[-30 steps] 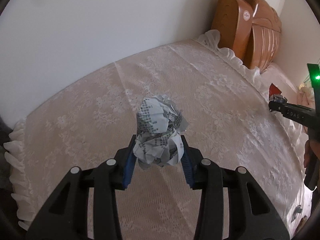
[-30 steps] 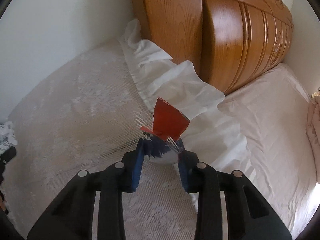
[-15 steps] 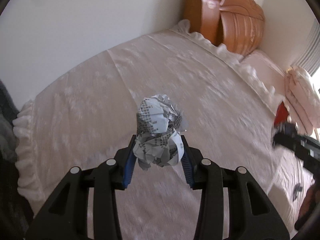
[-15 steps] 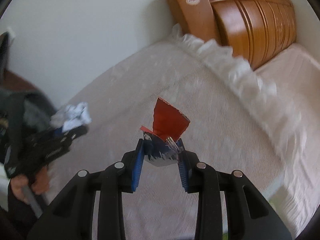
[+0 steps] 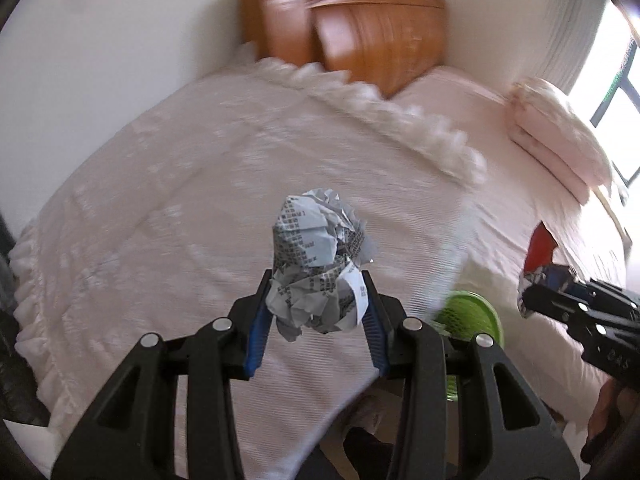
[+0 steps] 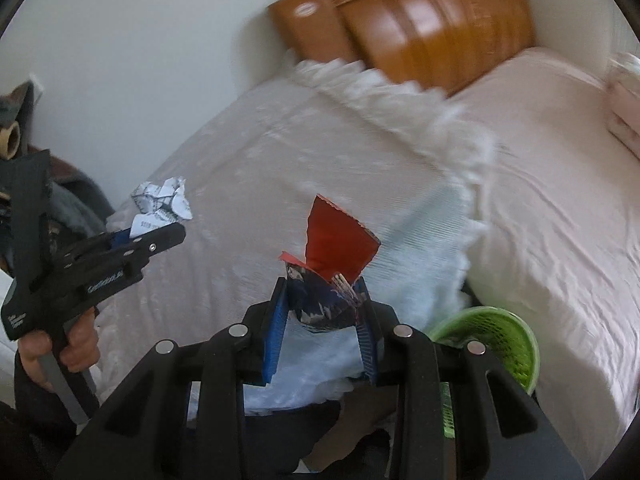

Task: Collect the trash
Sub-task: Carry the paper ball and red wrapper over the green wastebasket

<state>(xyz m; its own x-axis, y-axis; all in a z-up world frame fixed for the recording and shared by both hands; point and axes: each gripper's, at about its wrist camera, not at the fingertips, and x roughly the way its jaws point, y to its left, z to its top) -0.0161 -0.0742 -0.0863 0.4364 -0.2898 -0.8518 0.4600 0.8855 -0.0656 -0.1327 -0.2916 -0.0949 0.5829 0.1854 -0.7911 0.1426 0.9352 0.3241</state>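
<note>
Two pairs of hand-held tongs hang above a bed (image 5: 168, 208) spread with a pale lace coverlet, each carrying a piece of rubbish. The left tongs (image 5: 316, 312) are clamped on a crumpled ball of printed paper (image 5: 316, 264), its grey-and-white folds bulging up between the blue pads (image 5: 256, 336) and clear of the bedding below. The right tongs (image 6: 322, 320) are closed on a torn snack wrapper (image 6: 332, 272), red on its upper flap and dark blue with silver where the pads pinch it.

In the right wrist view the left tongs appear at the left edge, gripped by a person's hand (image 6: 60, 352) with the paper ball showing at their tip. In the left wrist view the right tongs enter from the right edge, the wrapper's red flap standing up at their tip.

A green mesh bin (image 6: 496, 340) stands on the floor beside the bed, partly hidden behind the right tongs' frame; it also peeks out by the left tongs. A frilled white edge (image 5: 400, 120) of the coverlet runs across the mattress towards a wooden headboard (image 5: 360, 28) against the white wall. Pink pillows (image 5: 560, 136) lie stacked near a bright window. Much of the background is blurred.
</note>
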